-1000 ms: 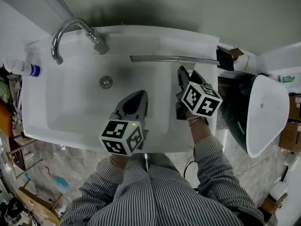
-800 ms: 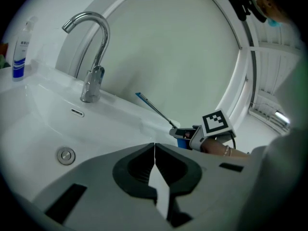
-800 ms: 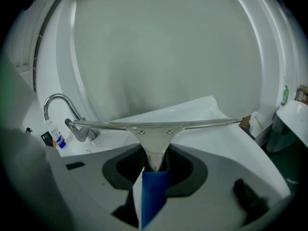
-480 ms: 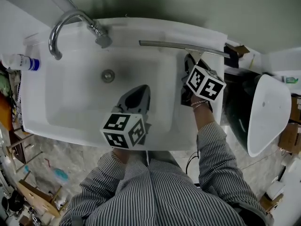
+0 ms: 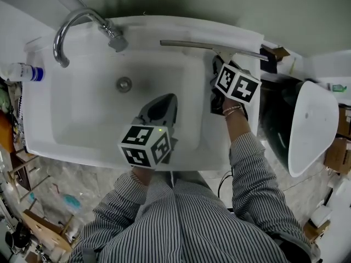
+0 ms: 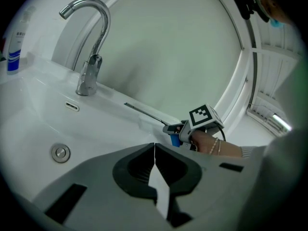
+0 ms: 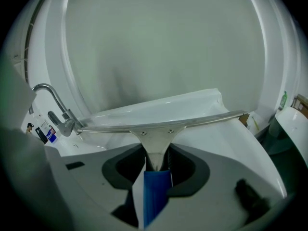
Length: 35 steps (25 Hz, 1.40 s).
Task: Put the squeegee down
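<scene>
My right claw (image 7: 156, 162) clamped on the squeegee (image 7: 159, 125) by its blue handle, metal blade running along the back ledge of the white sink (image 5: 49, 119), my left claw (image 6: 154, 153) pressed together, empty, above the basin

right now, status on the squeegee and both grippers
Left gripper shut, empty, over the sink. Right gripper shut on squeegee handle, blade along the back ledge. Faucet clear of blade.

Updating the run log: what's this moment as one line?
right claw: shut on squeegee | blade: along sink back rim | left claw: shut, empty
</scene>
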### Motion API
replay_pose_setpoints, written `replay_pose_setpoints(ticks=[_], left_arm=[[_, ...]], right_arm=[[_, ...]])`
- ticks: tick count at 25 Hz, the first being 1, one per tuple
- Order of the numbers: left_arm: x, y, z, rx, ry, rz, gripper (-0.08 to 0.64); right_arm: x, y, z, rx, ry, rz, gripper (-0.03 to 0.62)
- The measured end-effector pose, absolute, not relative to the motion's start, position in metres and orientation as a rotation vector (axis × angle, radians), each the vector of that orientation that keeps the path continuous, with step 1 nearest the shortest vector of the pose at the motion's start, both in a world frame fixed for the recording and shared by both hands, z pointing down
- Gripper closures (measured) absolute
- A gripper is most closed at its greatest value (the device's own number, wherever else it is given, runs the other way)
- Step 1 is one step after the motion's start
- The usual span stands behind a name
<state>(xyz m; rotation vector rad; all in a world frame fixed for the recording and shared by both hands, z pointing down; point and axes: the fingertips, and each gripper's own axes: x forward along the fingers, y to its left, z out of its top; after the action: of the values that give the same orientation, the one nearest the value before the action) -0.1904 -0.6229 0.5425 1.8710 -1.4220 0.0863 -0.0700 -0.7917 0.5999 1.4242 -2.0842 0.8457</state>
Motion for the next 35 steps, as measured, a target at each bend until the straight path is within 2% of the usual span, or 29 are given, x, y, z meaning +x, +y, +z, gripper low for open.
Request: replay_pose_setpoints(ticks=[9, 22, 35], left_arm=[[-0.196, -0.620, 0.542, 1.865, -1.437, 0.081, 0.545], [-0.201, -0.619, 0.535, 1.869, -1.460, 0.074, 0.545], [-0.185, -0.619, 0.509, 1.948, -1.427, 0.050, 0.545]], right_arm=[[-0.070, -0.792, 0.610, 1.406, -1.996, 0.864, 0.450], [-0.069, -0.790, 0.616, 1.403, -1.949, 0.883, 0.387], [-0.076, -0.766, 0.565, 1.358, -2.093, 0.731, 0.376]])
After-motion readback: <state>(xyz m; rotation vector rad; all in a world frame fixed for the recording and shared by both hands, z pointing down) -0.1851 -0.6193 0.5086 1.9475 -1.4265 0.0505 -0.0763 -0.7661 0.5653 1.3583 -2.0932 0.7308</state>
